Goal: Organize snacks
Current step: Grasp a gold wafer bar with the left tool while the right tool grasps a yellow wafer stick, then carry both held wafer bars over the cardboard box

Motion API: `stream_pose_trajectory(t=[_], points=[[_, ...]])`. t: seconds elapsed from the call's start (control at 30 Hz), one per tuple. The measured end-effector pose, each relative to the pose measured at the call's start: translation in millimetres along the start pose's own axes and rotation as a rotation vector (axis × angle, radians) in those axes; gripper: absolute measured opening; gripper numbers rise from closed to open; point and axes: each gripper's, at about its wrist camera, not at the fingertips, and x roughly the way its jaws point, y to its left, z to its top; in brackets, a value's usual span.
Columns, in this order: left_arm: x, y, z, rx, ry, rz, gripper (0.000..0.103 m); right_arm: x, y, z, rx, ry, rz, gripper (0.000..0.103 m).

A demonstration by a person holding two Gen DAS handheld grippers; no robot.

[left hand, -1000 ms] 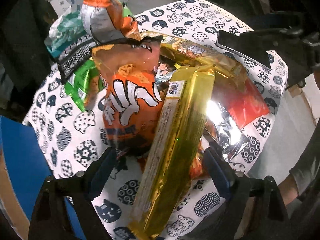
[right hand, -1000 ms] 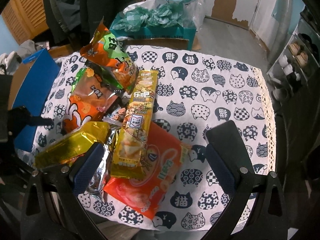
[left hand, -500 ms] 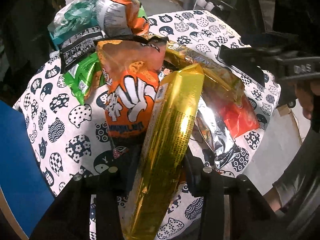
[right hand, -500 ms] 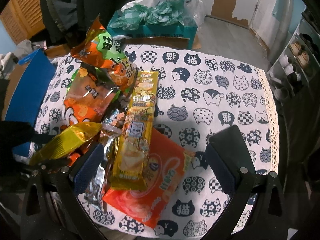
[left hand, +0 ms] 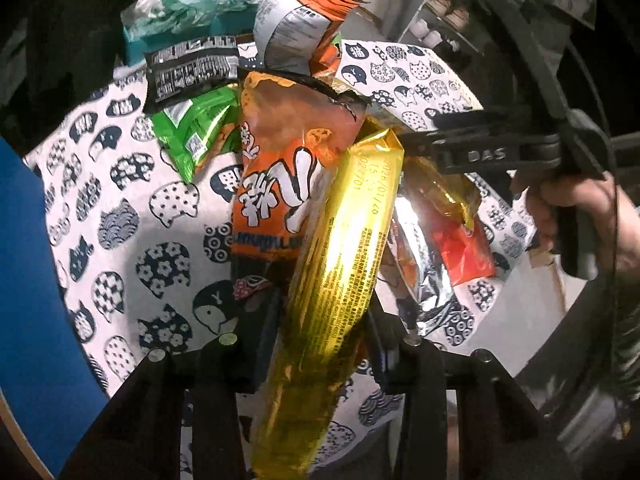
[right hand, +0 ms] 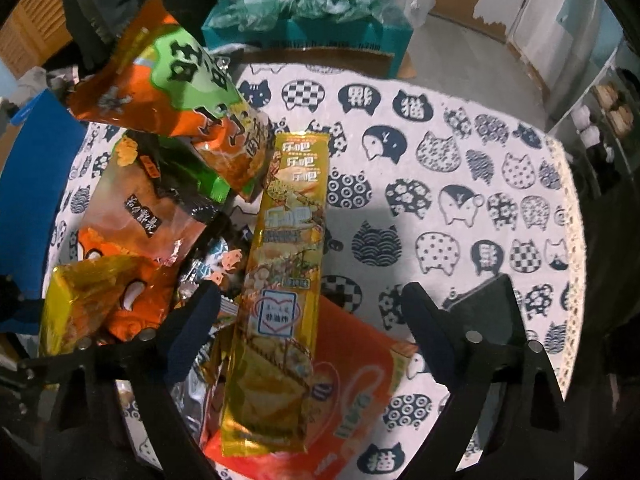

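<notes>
My left gripper [left hand: 324, 332] is shut on a long gold packet [left hand: 348, 248], which sticks up out of the snack pile. Behind it lie an orange bag [left hand: 288, 184], a green bag [left hand: 196, 132] and a black packet [left hand: 192, 64]. My right gripper [right hand: 312, 324] hangs low over a long yellow packet [right hand: 288, 280]. Its jaws are closing with that packet between them, and neither pad touches it. The yellow packet rests on a flat orange-red packet [right hand: 356, 396]. The gold packet [right hand: 92, 304] shows at the left of the right wrist view.
The cat-print tablecloth [right hand: 460, 184] covers a small round table. A blue box [right hand: 32, 184] stands at its left edge. A teal box with a plastic bag [right hand: 312, 20] sits behind the table. An orange and green bag [right hand: 172, 80] tops the pile. A shoe shelf [right hand: 608, 112] is on the right.
My left gripper has shut on the gold packet and tilted with it. My right gripper has come down over the yellow packet, and its jaws have narrowed.
</notes>
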Motion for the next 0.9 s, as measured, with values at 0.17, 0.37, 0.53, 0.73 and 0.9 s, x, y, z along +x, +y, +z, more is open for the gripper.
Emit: stream_pose_trajectory(t=[0.17,0.37,0.53,0.73,0.9], points=[[6,2,-3,-0.008,0.012,-0.002,0.041,15,-1,-1,0.004,0.038,0.012,0.071],[16,-5,-4,0.034,0.041,0.035,0.036,27,-6,-1,0.008,0.052,0.042,0.058],[21,-6,-7,0.046,0.048,0.049,0.034,32,1,0,-0.01,0.022,0.027,0.031],[11,-19,-11,0.111,-0.003,0.132,0.029,14,-4,-2,0.02,-0.018,0.012,0.03],[-7,-26,-12,0.13,-0.049,0.163,0.028,-4,-6,-4,0.04,-0.051,0.013,0.03]])
